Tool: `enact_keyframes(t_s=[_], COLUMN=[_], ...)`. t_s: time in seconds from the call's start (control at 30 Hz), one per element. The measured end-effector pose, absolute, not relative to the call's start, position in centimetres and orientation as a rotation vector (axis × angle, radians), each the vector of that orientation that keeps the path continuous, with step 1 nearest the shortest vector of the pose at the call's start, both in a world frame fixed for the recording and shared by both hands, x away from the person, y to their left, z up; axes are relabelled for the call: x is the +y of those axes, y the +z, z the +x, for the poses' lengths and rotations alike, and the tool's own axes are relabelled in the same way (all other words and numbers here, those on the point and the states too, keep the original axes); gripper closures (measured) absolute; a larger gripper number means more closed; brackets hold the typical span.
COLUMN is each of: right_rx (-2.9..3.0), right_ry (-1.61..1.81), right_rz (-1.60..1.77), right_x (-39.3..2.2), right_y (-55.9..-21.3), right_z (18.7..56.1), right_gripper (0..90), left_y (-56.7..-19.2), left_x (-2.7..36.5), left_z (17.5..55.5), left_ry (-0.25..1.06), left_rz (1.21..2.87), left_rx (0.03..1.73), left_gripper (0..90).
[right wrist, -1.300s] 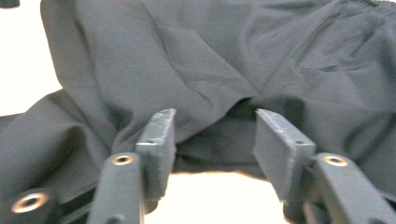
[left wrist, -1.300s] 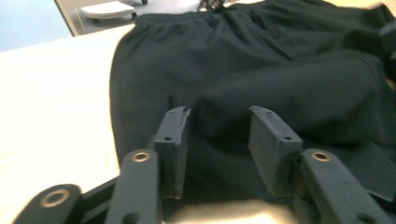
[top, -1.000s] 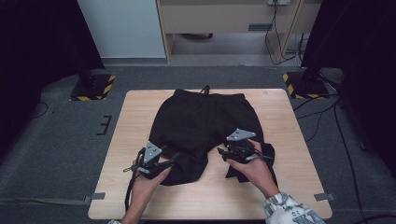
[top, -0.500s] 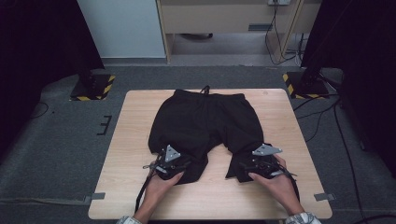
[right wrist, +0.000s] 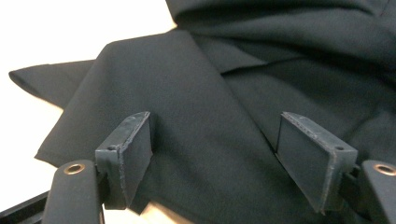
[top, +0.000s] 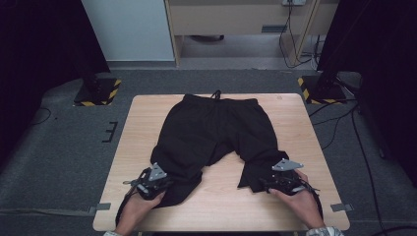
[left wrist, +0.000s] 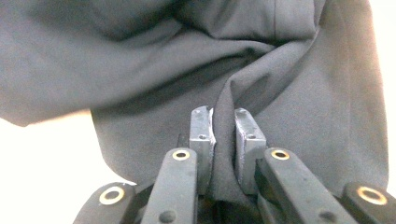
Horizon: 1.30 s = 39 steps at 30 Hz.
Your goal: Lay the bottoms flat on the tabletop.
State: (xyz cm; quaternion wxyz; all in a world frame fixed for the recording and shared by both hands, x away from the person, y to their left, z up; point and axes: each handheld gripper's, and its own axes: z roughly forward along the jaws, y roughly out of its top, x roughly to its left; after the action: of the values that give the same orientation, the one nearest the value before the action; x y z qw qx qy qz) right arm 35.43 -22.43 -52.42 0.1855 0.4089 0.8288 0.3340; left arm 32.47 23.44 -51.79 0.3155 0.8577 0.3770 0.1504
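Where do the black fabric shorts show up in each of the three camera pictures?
High view: the black fabric shorts lie spread at the middle of the light wooden table, waistband far, legs toward the person.
Left gripper view: across the whole upper frame, a ridge of cloth pinched between the left tool's jaws.
Right gripper view: centre and right, a folded leg between the right tool's open jaws.
Shared landmark: the pale tabletop beside the cloth.

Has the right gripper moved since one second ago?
Yes. In the high view the right gripper has gone toward the table's right edge and nearer the front edge, at the shorts' right leg.
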Motion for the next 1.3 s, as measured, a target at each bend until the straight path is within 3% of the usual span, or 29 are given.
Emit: enact_keyframes(t_s=[0.17, 0.27, 0.37, 0.53, 0.6, 0.7, 0.83, 1.07, 1.17, 1.3], right_rx=[2.351, 2.357, 2.339, 2.319, 2.348, 2.376, 2.424, 2.512, 2.474, 2.324], right_ry=[0.960, 0.969, 1.012, 1.062, 1.044, 1.066, 1.062, 0.997, 0.993, 1.084], right_rz=[1.180, 1.181, 1.197, 1.145, 1.147, 1.134, 1.118, 1.069, 1.088, 1.159], right_x=[-22.8, -22.8, -22.8, -22.1, -21.9, -22.1, -22.9, -26.7, -29.0, -29.7], right_y=[-52.7, -52.8, -52.6, -52.3, -52.7, -52.9, -52.7, -52.0, -51.2, -49.5], right_z=[35.0, 34.8, 34.9, 34.9, 35.2, 35.4, 34.6, 31.0, 29.3, 30.0], right_gripper=[28.8, 30.1, 29.9, 33.9, 40.9, 62.4, 72.3, 71.2, 61.8, 51.0], left_y=[-51.3, -50.1, -49.6, -50.8, -51.3, -51.6, -52.0, -52.5, -52.5, -52.5], left_x=[26.4, 26.8, 26.4, 25.4, 25.5, 25.5, 25.3, 25.2, 25.3, 25.4], left_z=[29.3, 28.8, 30.2, 33.3, 33.7, 33.5, 33.0, 32.5, 32.4, 32.4], left_ry=[0.407, 0.477, 0.515, 0.485, 0.456, 0.441, 0.419, 0.419, 0.417, 0.417], left_rz=[2.229, 2.070, 1.971, 2.001, 2.020, 2.039, 2.087, 2.133, 2.132, 2.129], left_rx=[1.033, 1.040, 1.050, 1.082, 1.100, 1.117, 1.114, 1.114, 1.118, 1.120], left_gripper=[75.5, 52.5, 44.5, 46.1, 48.6, 49.8, 48.1, 49.2, 49.5, 49.7])
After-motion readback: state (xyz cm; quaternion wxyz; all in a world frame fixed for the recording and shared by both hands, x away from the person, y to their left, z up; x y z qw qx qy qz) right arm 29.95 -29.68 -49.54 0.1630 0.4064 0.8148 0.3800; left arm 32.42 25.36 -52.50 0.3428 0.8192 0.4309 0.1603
